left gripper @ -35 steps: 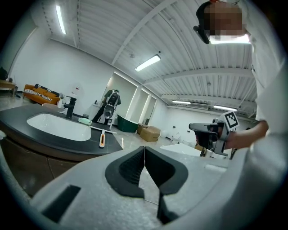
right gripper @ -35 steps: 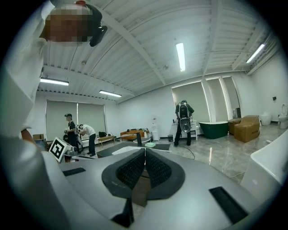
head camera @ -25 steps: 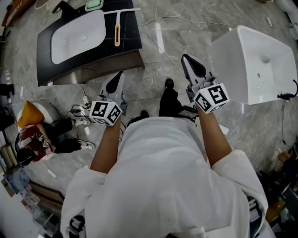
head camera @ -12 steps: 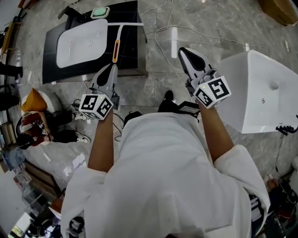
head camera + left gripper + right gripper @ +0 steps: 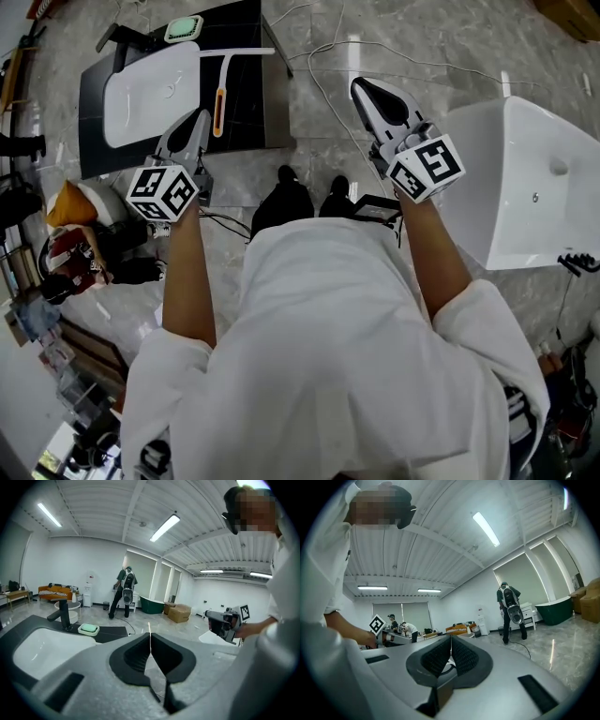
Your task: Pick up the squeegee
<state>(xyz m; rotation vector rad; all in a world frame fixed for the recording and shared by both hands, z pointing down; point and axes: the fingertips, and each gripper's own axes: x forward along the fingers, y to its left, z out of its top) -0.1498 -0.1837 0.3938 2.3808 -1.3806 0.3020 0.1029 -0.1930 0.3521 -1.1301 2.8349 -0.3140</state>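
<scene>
The squeegee, with a white blade and an orange handle, lies on the black countertop just right of the white basin. My left gripper hovers at the counter's near edge, a little short and left of the orange handle; its jaws are shut with nothing between them. My right gripper is held out over the marble floor, to the right of the counter and apart from it. It is also shut and empty. The squeegee does not show clearly in either gripper view.
A green soap dish and a black faucet sit at the counter's far end. A large white tub stands at the right. Cables trail over the floor. Bags and clutter lie at the left. A person stands far off.
Both grippers have moved forward and to the left. The left one went from over the floor to the counter's near edge by the squeegee handle. Both stayed shut.
</scene>
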